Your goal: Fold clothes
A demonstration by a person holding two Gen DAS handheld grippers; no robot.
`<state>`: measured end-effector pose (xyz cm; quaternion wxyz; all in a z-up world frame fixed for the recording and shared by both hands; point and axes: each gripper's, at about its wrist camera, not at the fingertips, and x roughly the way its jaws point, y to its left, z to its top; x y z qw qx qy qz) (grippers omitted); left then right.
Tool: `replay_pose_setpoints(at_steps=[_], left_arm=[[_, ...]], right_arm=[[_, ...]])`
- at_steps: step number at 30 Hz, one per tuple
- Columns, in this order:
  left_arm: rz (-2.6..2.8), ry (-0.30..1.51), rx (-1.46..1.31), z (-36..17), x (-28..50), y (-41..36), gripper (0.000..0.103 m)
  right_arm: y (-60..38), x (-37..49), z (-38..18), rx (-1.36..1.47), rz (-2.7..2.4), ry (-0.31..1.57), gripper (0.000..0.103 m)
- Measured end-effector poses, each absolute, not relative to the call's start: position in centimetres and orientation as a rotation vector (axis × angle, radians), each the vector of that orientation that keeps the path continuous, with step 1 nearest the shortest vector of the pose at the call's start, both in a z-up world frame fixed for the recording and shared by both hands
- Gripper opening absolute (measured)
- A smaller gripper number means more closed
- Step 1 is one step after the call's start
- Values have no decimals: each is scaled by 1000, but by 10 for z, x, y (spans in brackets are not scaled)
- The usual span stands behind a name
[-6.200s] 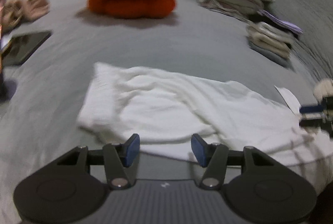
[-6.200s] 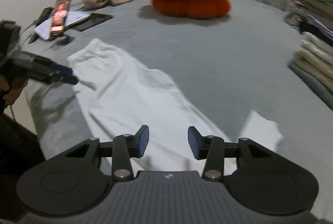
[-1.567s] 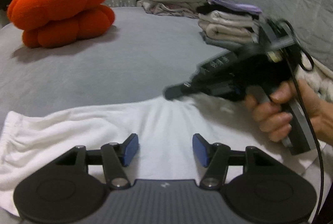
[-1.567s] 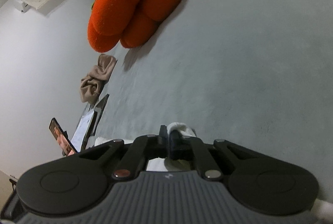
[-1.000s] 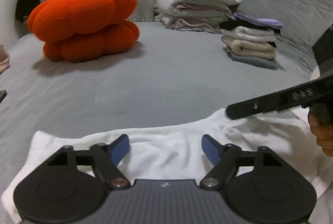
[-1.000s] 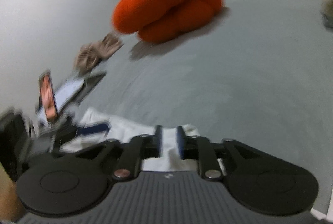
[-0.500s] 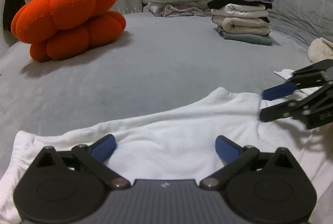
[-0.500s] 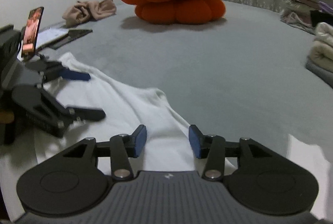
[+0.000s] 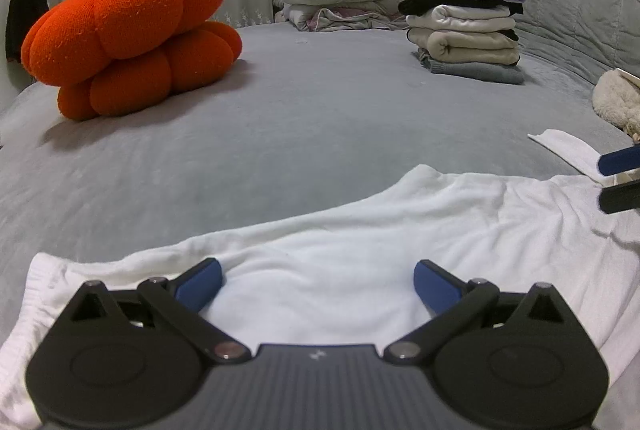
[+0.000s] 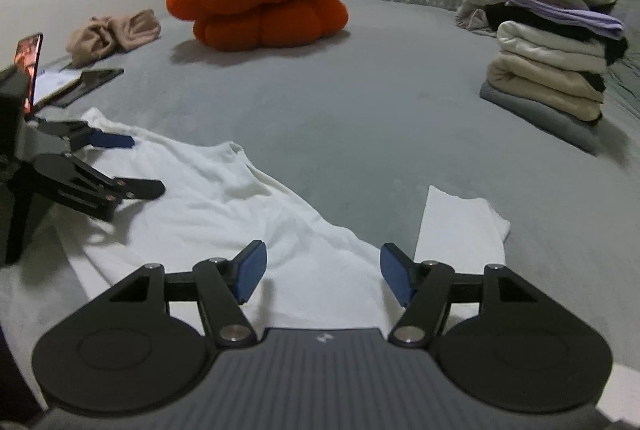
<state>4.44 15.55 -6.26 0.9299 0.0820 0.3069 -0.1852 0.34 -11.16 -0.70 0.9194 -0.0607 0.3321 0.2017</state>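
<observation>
A lit phone (image 10: pixel 29 64) stands at far left. The black left gripper (image 9: pixel 316 280) hovers, fingers wide apart, over the rumpled white cotton garment (image 9: pixel 360 250) spread on the grey bed (image 9: pixel 320 118). The right gripper (image 10: pixel 320 272), jaws opening and empty, hovers above its other end. Folded clothes (image 10: pixel 552 78) are stacked at right.

White garment (image 9: pixel 340 250), orange pumpkin cushion (image 9: pixel 128 38), grey bedspread (image 9: pixel 320 118)
</observation>
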Motion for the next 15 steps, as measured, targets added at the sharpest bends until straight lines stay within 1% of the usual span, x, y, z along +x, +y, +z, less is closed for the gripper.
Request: replay_pose_setpoints(at_steps=[7,15], left_arm=[[-380,628,168,-62,45,156,103],[-380,628,168,-62,45,156,103]], right_arm=[[-108,-14,10,-164,403,660,68],[-115,-15,16,-147,382,647,72]])
